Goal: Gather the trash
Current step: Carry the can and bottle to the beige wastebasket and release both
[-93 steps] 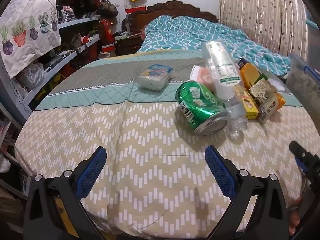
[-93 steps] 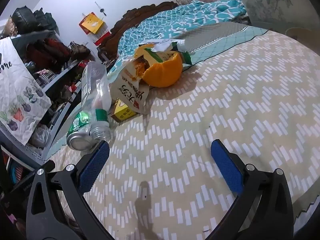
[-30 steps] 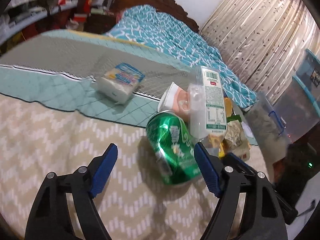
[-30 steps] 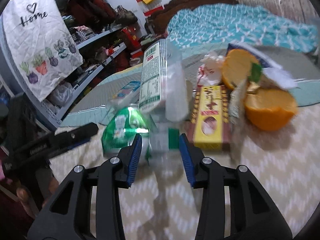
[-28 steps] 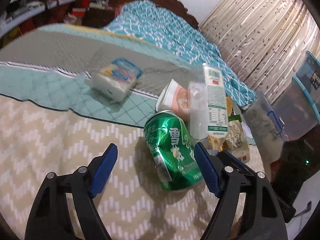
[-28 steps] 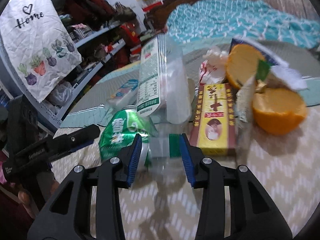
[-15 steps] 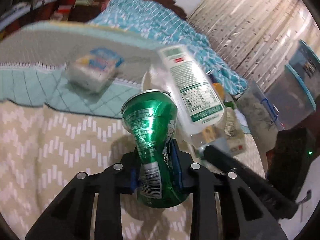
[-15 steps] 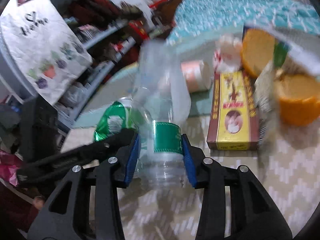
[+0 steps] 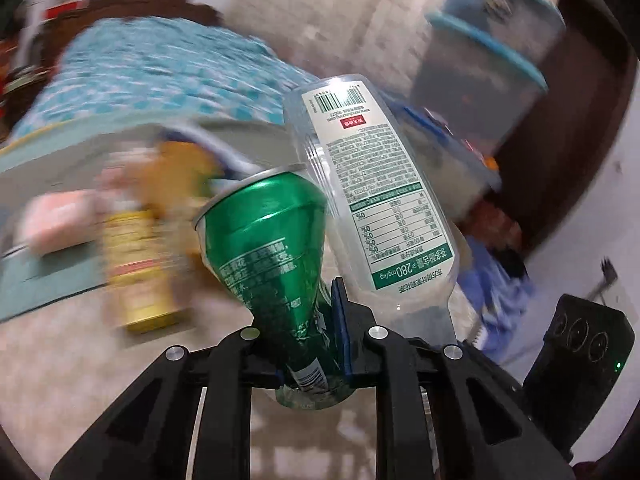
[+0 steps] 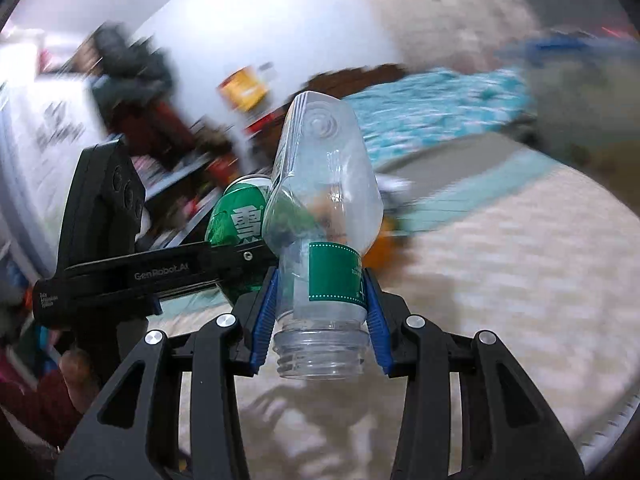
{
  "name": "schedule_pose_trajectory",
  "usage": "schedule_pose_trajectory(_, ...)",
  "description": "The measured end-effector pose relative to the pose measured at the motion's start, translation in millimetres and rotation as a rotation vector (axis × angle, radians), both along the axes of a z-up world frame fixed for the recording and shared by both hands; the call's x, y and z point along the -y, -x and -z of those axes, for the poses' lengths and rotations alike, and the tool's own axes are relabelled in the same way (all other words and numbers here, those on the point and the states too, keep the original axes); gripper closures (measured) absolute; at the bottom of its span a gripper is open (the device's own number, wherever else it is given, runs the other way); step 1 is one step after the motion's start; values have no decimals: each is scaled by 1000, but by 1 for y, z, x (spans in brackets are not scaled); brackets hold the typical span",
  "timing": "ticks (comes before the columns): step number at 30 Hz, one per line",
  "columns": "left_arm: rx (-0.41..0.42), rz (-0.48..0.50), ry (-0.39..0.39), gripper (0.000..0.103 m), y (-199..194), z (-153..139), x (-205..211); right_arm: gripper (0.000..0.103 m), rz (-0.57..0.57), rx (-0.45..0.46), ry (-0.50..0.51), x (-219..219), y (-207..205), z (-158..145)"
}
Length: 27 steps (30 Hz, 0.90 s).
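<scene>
A dented green drink can (image 9: 268,240) stands bottom-up between the jaws of my left gripper (image 9: 298,300). The jaws are closing, and the blue pads squeeze the can's lower part flat. Right beside it is a clear plastic bottle (image 9: 372,184) with a white and green label, held cap-less neck toward the camera by my right gripper (image 10: 320,284), which is shut on the green band near the neck. In the right wrist view the bottle (image 10: 324,176) rises in front of the can (image 10: 240,216), and the left gripper's black finger (image 10: 180,268) reaches in from the left. Both items are off the bed.
The background is blurred. A yellow box (image 9: 136,264), a pink packet (image 9: 56,216) and orange wrappers lie on the zigzag bedcover (image 10: 520,280). A teal quilt (image 9: 160,76) is behind them, and clear bins with blue lids (image 9: 488,60) stand at the right. Cluttered shelves (image 10: 140,92) stand at the left.
The left jaws have closed on the green can and crushed it. Both grippers have lifted the can and the bottle off the bed and swung sideways toward the storage bins.
</scene>
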<state>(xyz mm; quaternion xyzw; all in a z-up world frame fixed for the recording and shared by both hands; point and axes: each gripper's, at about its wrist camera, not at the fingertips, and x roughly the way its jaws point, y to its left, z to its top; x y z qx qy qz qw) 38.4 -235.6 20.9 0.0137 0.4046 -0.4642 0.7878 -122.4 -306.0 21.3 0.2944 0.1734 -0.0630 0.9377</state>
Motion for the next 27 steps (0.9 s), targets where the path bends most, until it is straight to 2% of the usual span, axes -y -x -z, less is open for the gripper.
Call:
schedule_pose_trajectory(5,-75,146,-67,87,6,25,120,60,221,-22,-284,88,44,37)
schedule_pose_trajectory(7,-65,188,-91,87,15,30,162,60,284,-11,-358,115,59,46)
schedule_pose_trajectory(12,-60,275,-142,87,28,48,241,60,412,18,-436,164,84,53)
schedule_pose_trajectory(16,-40,308,-174,87,34,56,294,60,492,30,-502,198,96,61)
schedule_pose_trajectory(17,-33,315,-182,85,35,57,305,58,512,29,-491,201,95,58)
schedule_pose_trajectory(18,-24,321,-193,68,36,58,316,55,530,26,-486,199,97,60)
schedule_pose_trajectory(19,-12,318,-202,57,35,58,325,48,544,29,-491,202,100,60)
schedule_pose_trajectory(20,15,293,-205,42,34,58,334,37,573,31,-502,203,104,61)
schedule_pose_trajectory(21,21,286,-193,39,33,57,339,35,589,34,-504,210,111,68)
schedule_pose_trajectory(27,14,294,-166,35,27,58,352,36,633,26,-436,215,118,65)
